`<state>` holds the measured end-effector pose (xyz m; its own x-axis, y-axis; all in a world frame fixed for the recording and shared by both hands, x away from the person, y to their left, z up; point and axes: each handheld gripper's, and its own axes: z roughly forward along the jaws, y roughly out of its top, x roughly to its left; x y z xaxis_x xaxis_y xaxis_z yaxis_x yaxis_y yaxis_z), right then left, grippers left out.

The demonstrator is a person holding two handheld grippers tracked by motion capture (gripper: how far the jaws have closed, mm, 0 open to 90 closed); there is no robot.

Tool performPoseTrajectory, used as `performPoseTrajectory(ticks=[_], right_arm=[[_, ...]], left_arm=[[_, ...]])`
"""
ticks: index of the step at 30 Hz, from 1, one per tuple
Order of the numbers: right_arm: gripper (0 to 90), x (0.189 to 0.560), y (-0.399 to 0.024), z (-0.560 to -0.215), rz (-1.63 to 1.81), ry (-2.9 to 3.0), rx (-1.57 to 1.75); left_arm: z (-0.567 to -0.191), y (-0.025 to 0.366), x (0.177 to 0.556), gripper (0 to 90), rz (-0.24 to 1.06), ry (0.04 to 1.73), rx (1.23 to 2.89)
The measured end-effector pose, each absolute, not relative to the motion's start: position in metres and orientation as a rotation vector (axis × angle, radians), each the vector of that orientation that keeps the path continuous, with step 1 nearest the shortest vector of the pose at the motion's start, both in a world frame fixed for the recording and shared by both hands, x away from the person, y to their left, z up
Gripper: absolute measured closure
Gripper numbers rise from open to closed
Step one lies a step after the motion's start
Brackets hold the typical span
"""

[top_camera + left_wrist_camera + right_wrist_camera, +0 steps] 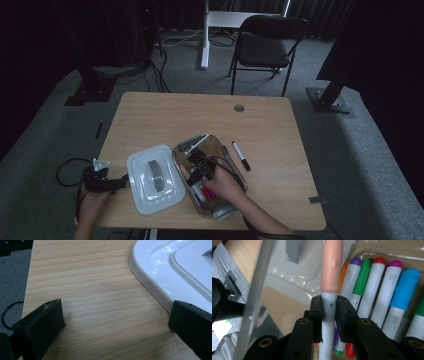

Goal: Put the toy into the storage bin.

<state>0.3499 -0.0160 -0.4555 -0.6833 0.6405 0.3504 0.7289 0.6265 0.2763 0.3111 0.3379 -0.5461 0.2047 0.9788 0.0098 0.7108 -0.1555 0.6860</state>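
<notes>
My right gripper point(329, 307) is shut on a marker with a peach-pink cap point(332, 267), held just inside a clear plastic box point(231, 165) in the middle of the table. Several markers point(377, 290) with purple, green, red, magenta and blue caps lie side by side in the box beneath it. In the high view the right gripper point(200, 167) sits over the box's left half. My left gripper point(112, 322) rests open on the wood at the table's left front, its right jaw at the edge of the white box lid point(175, 267), nothing between the jaws. The lid point(152, 177) lies left of the box.
A black marker point(241, 155) and a grey pen point(226, 152) lie on the table right of the box. A white marker point(194, 142) rests across the box's far rim. A folding chair point(265, 47) stands beyond the table. The left table edge point(27, 290) is close to my left gripper.
</notes>
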Motion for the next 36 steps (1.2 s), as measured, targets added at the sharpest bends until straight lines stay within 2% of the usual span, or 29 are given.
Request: performPoseTrajectory(ticks=[8, 16, 27, 30, 36], right_arm=[[75.3, 0.351, -0.010, -0.467, -0.524, -2.627, -1.095], [70.8, 0.352, -0.021, -0.457, -0.559, -2.664, -1.108], [64.9, 0.355, -0.060, -0.416, -0.733, -2.666, -1.148], [61.0, 0.358, -0.080, -0.398, -0.810, -2.661, -1.197], [59.0, 0.369, -0.114, -0.374, -0.887, -2.678, -1.287]], left_arm=[[-0.546, 0.338, 0.311, 0.5, 0.632, 1.564, 1.936], [-0.546, 0.338, 0.311, 0.5, 0.632, 1.565, 1.934], [-0.546, 0.338, 0.311, 0.5, 0.633, 1.564, 1.935], [-0.546, 0.338, 0.311, 0.5, 0.632, 1.564, 1.936], [-0.546, 0.338, 0.311, 0.5, 0.632, 1.564, 1.936]])
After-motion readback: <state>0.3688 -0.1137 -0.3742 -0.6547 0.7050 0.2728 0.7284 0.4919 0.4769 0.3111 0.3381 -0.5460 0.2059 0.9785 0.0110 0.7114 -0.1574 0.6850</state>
